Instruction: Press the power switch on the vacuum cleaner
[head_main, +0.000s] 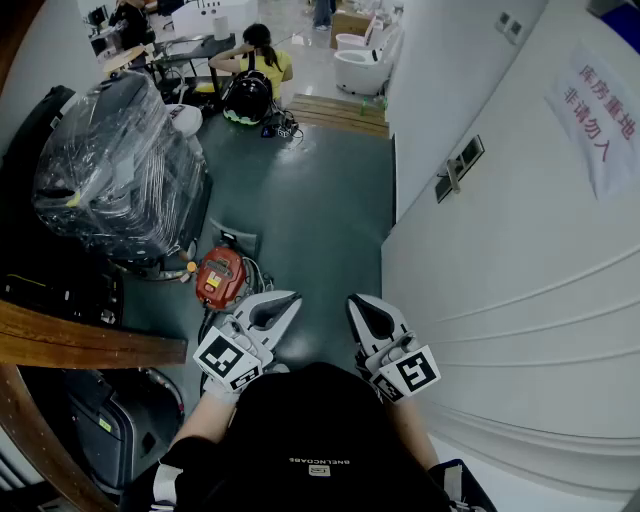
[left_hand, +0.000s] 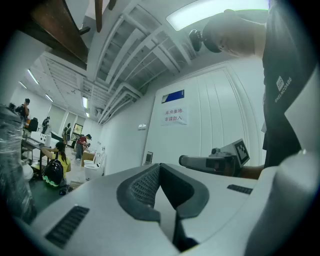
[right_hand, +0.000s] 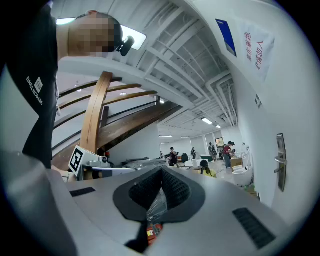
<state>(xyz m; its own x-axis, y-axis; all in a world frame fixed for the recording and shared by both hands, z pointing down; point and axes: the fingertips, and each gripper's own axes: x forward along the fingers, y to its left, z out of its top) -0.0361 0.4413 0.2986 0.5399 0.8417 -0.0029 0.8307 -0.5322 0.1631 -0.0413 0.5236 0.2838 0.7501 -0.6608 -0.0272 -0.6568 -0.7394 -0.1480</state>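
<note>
The vacuum cleaner (head_main: 220, 277) is a small red canister on the dark floor, ahead and left of me, with cables beside it. Both grippers are held close to my body, above the floor and short of the canister. My left gripper (head_main: 283, 297) is the nearer one, pointing ahead just right of the canister, jaws shut and empty. My right gripper (head_main: 362, 300) is further right, also shut on nothing. In the right gripper view a sliver of the red vacuum cleaner (right_hand: 152, 231) shows through the slit between the jaws. No switch can be made out.
A large machine wrapped in clear plastic (head_main: 120, 170) stands at the left behind the vacuum. A wooden beam (head_main: 90, 345) crosses the lower left above a dark case (head_main: 110, 430). A white wall (head_main: 520, 250) runs along the right. A seated person (head_main: 255, 70) and toilets (head_main: 360, 65) are far ahead.
</note>
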